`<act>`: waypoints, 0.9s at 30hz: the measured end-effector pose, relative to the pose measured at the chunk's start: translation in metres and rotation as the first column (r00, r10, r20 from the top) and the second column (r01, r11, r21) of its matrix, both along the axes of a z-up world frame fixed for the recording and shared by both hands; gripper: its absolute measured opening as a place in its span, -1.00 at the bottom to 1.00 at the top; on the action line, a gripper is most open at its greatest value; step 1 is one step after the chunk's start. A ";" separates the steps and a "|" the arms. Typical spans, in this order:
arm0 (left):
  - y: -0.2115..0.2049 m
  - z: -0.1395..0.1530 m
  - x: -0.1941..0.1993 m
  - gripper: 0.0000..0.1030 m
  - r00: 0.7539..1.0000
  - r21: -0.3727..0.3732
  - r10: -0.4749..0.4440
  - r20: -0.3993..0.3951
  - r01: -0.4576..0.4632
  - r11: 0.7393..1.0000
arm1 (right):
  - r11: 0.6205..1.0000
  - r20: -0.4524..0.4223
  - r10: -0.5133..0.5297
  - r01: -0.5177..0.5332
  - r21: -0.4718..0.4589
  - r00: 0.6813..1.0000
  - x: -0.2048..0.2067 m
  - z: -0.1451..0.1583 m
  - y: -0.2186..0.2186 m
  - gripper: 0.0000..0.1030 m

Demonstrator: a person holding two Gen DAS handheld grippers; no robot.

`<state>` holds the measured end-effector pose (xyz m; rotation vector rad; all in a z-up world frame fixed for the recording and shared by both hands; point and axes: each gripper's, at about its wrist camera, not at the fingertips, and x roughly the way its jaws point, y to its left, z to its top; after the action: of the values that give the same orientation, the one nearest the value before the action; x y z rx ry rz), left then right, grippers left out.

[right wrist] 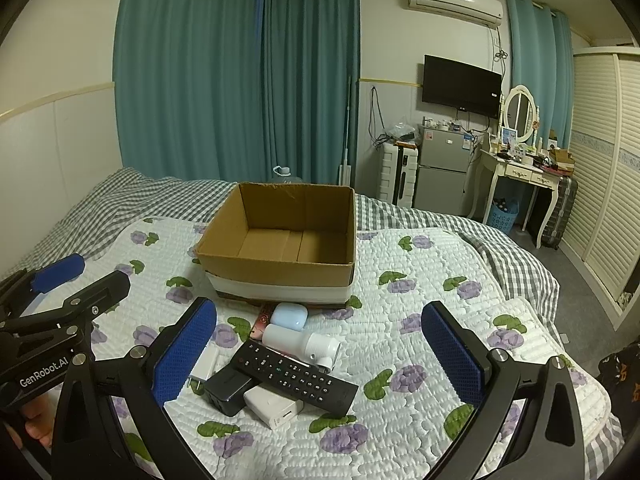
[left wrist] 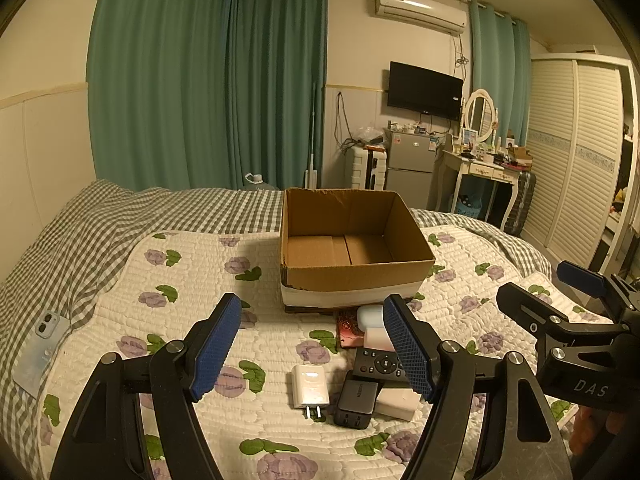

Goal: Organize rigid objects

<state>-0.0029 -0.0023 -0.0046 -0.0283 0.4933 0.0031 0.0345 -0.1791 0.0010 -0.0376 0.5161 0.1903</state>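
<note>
So there's a bed with a floral quilt [right wrist: 420, 300], and an open cardboard box [right wrist: 280, 268] sits on it with nothing inside. Right in front of the box is a little pile of gadgets: a black remote [right wrist: 296, 376] lying across a black charger [right wrist: 226, 390] and a white adapter [right wrist: 272, 404], a white bottle [right wrist: 300, 342], a pale blue earbud case [right wrist: 289, 316], plus a white plug [left wrist: 310, 390]. Left gripper [left wrist: 312, 354] and right gripper [right wrist: 320, 356] both hover over the pile, fingers spread wide, holding nothing.
</note>
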 end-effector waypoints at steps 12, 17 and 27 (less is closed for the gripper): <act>0.000 0.000 0.000 0.48 1.000 0.000 0.001 -0.002 -0.001 1.000 | 1.000 0.001 0.007 -0.007 -0.006 1.000 -0.003 -0.006 0.001 1.00; 0.001 -0.001 0.000 0.48 1.000 -0.010 0.007 -0.007 -0.007 1.000 | 1.000 0.000 0.008 -0.008 -0.008 1.000 -0.003 -0.006 0.001 1.00; 0.002 -0.002 -0.003 0.48 1.000 -0.010 0.007 -0.010 -0.008 1.000 | 1.000 -0.008 0.006 -0.006 -0.005 1.000 -0.003 -0.007 0.000 1.00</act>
<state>-0.0060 -0.0001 -0.0070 -0.0403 0.5034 0.0080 0.0310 -0.1793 -0.0059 -0.0434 0.5241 0.1950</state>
